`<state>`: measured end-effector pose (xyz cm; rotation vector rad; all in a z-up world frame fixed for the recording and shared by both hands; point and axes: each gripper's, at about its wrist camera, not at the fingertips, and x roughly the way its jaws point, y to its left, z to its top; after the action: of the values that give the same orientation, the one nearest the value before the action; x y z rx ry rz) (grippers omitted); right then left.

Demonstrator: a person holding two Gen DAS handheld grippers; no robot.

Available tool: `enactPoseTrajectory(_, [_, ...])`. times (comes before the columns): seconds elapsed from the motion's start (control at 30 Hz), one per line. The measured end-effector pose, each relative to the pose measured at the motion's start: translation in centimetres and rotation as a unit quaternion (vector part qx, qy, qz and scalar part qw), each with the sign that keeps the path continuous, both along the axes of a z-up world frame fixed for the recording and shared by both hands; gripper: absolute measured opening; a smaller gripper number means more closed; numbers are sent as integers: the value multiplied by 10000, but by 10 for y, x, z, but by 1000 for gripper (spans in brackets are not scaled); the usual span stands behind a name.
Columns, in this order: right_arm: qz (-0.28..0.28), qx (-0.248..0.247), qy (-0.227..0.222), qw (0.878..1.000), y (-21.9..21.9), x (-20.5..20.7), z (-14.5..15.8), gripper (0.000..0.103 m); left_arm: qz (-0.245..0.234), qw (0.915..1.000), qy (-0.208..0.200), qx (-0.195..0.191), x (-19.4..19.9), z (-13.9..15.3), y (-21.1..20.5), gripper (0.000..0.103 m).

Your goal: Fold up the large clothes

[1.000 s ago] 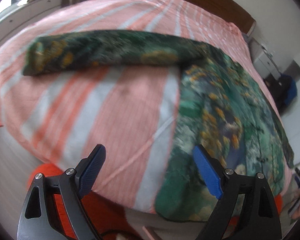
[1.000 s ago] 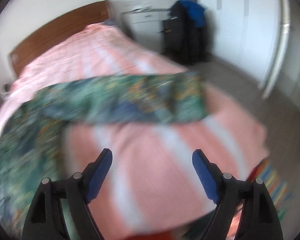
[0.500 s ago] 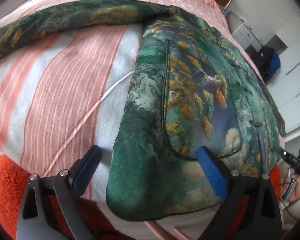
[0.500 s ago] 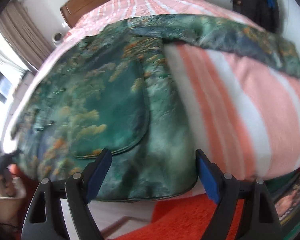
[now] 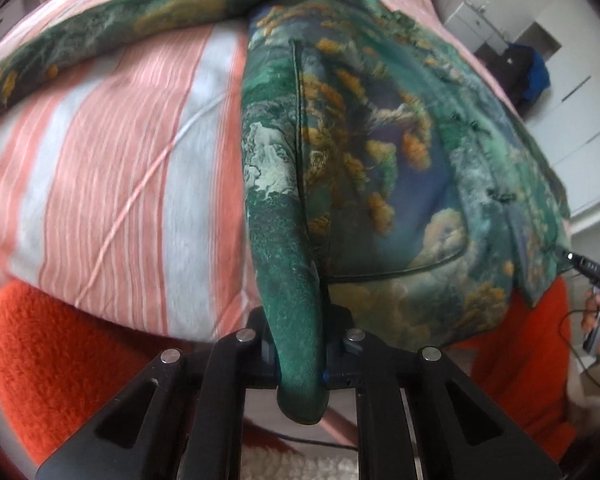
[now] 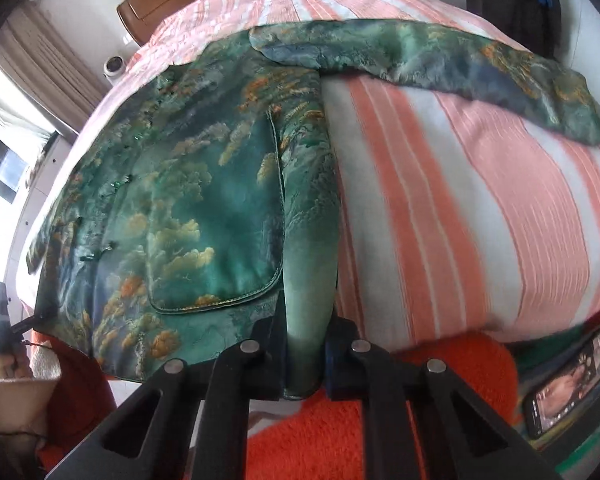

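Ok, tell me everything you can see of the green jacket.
The jacket is glossy green fabric printed with orange trees and pale clouds. It lies face up on the striped bedspread, both sleeves stretched sideways. It has a piped patch pocket on each side and knot buttons down the front. The left gripper and right gripper each pinch a bottom hem corner.

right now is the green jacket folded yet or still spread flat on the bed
Spread, not folded: the green jacket lies open with both sleeves outstretched, while the left tongs and right tongs pinch its hem corners.
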<state>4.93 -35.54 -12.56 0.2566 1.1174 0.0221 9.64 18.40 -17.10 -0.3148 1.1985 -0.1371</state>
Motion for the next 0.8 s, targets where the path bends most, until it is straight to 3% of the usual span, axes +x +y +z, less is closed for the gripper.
enactPoseTrajectory(0.07, [76, -240, 35, 9997, 5, 6, -8, 14, 138, 9999, 42, -20, 5, -2, 2, 22])
enactPoseTrajectory(0.13, [-21, -238, -11, 9997, 7, 13, -12, 31, 273, 9996, -40, 60, 3, 5, 7, 37])
enactPoseTrajectory(0.2, [-130, -299, -123, 9994, 5, 13, -9, 49, 359, 9990, -219, 139, -3, 15, 12, 59])
enactPoseTrajectory(0.33, [-430, -128, -506, 9977, -13, 6, 10, 58, 718, 9918, -989, 380, -14, 55, 25, 84])
enactPoseTrajectory(0.4, [-708, -150, -848, 9938, -31, 7, 27, 63, 1016, 9798, -1608, 613, -15, 79, 28, 102])
enactPoseTrajectory(0.47, [-982, -137, -1101, 9890, -51, 8, 41, 67, 1386, 9592, -2318, 839, -15, 97, 30, 102])
enactPoseTrajectory(0.53, [-1272, -5, -1395, 9820, -75, 18, 51, 69, 1571, 9442, -2702, 1040, -1, 105, 27, 102])
enactPoseTrajectory(0.57, [-1467, 55, -1499, 9778, -89, 24, 52, 69, 1496, 9426, -2781, 1083, 8, 107, 25, 102])
enactPoseTrajectory(0.67, [-2269, 627, -1597, 9587, -137, 40, 40, 70, 1234, 9489, -2678, 1125, 30, 105, 18, 102])
enactPoseTrajectory(0.8, [-3486, 1558, -1655, 9093, -198, 44, 3, 70, 1139, 9567, -2453, 1079, 36, 91, 0, 102])
